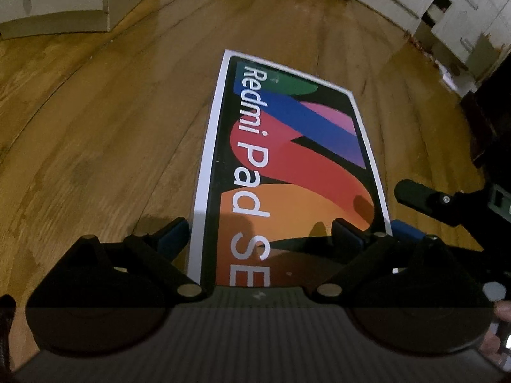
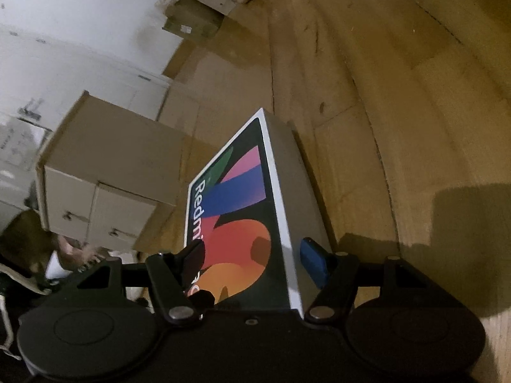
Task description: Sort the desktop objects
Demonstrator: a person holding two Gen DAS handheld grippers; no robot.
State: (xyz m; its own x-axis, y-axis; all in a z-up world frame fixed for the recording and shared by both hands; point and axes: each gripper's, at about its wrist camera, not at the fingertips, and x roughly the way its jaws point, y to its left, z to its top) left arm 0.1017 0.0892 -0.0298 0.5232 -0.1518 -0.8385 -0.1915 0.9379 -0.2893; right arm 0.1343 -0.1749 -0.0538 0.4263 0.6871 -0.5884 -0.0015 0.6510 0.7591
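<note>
Dim warm light, fisheye-bent edges

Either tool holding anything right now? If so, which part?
The Redmi Pad SE box sits between the fingers of both tools, at its near end. The right tool straddles its long edge, the left tool its other side; firm clamping cannot be told.

— What do we have here?
— We see a Redmi Pad SE box (image 1: 287, 166) (image 2: 242, 217): white-edged, black face with green, blue, pink, red and orange shapes, white lettering.
— Its pose?
— Face up, long axis running from six toward twelve o'clock; whether it rests flat, we can't quite tell.
</note>
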